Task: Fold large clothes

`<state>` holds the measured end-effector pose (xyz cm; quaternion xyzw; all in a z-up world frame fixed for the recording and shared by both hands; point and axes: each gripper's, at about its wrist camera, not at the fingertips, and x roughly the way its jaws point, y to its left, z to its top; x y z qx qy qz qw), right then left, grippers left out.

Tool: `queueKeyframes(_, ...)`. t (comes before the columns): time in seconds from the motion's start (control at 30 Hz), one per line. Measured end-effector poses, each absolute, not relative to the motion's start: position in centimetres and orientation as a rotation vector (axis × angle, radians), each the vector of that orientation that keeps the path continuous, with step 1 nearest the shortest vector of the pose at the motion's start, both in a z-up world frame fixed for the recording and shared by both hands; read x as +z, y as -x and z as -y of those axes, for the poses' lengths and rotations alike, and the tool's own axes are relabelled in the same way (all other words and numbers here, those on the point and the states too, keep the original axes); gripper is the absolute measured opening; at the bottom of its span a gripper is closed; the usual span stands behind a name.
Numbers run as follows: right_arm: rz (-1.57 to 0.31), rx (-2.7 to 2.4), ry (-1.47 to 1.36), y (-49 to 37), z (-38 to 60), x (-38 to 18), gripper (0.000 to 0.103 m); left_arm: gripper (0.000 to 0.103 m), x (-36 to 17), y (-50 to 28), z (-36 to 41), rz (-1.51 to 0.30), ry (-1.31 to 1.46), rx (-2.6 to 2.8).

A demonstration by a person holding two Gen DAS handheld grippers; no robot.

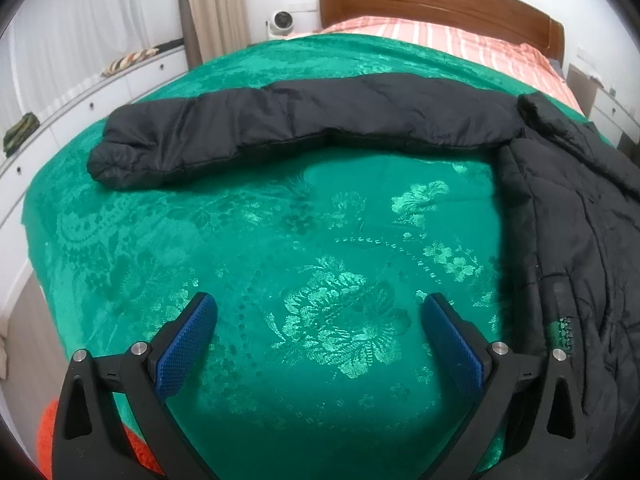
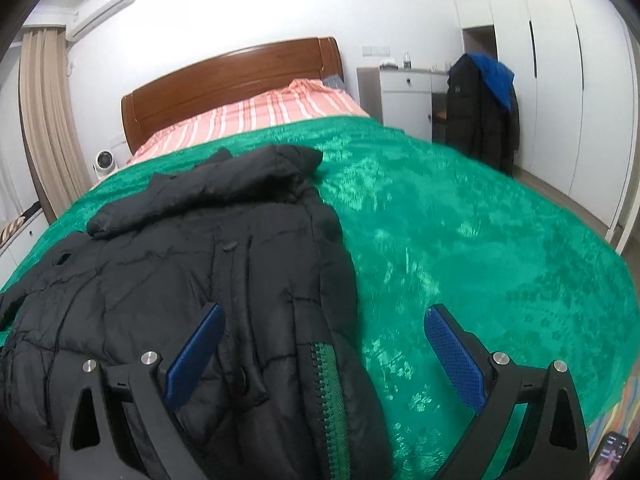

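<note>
We find a black padded jacket [image 2: 192,272] lying flat on the green bedspread [image 1: 320,240] of the bed, collar toward the wooden headboard [image 2: 232,76] at 12 o'clock in the right wrist view. One sleeve [image 1: 280,124] lies stretched out straight across the spread, running from 2 o'clock to 10 o'clock in the left wrist view, apart from the jacket body at 3 o'clock. The left tongs [image 1: 320,308] stand wide open over bare bedspread, holding nothing. The right tongs [image 2: 320,320] are likewise spread wide; one blue pad [image 2: 196,356] sits over the jacket front, the other over the spread, with the zipper edge [image 2: 326,392] between them, nothing clamped. A striped pink sheet [image 2: 256,116] shows beyond the spread. More dark clothing [image 2: 480,108] hangs near the white wardrobe at 1 o'clock.
</note>
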<state>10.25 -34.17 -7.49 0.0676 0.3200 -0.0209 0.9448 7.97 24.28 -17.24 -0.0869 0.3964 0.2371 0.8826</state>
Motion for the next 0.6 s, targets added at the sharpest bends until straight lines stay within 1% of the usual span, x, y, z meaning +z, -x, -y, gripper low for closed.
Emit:
queueKeyframes(0.33,-0.764,-0.033,-0.160,-11.6,33.9,-10.1,0.099,0.103,-17.6,-8.3,-23.9,-0.822,0.181,0.500)
queueKeyframes(0.6,-0.786,-0.031,-0.224,-11.7,34.8,-10.8,0.102,0.103,-17.6,-8.3,-24.0,-0.822,0.180,0.500)
